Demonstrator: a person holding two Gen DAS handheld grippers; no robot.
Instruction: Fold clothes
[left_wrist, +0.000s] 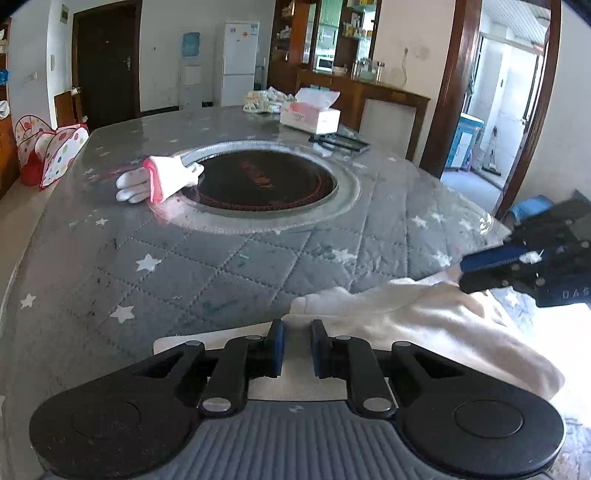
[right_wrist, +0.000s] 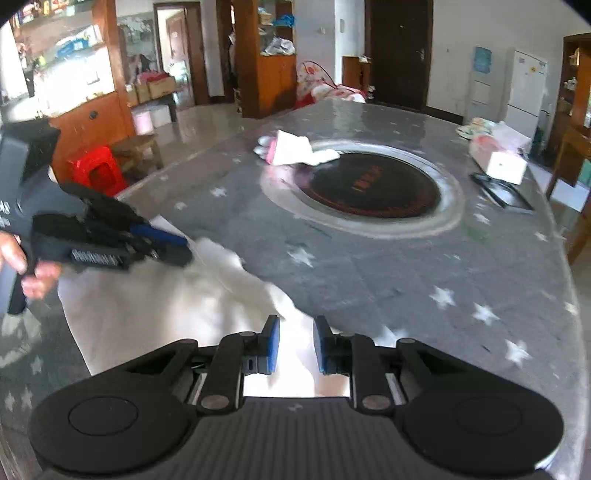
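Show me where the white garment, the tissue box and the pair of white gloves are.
white garment (left_wrist: 424, 325), left wrist view, on its middle folds.
tissue box (left_wrist: 314, 119), left wrist view, on its white side.
white gloves (right_wrist: 295, 149), right wrist view, on the upper glove's palm.

Big table under a grey quilted cover with white stars (left_wrist: 207, 273), round dark glass hotplate (left_wrist: 258, 181) sunk in the middle. On it: white glove with pink cuff (left_wrist: 159, 179) (overlapping the hotplate's rim), white tissue box (left_wrist: 310, 118), cream-white garment (right_wrist: 155, 306) at the near edge.
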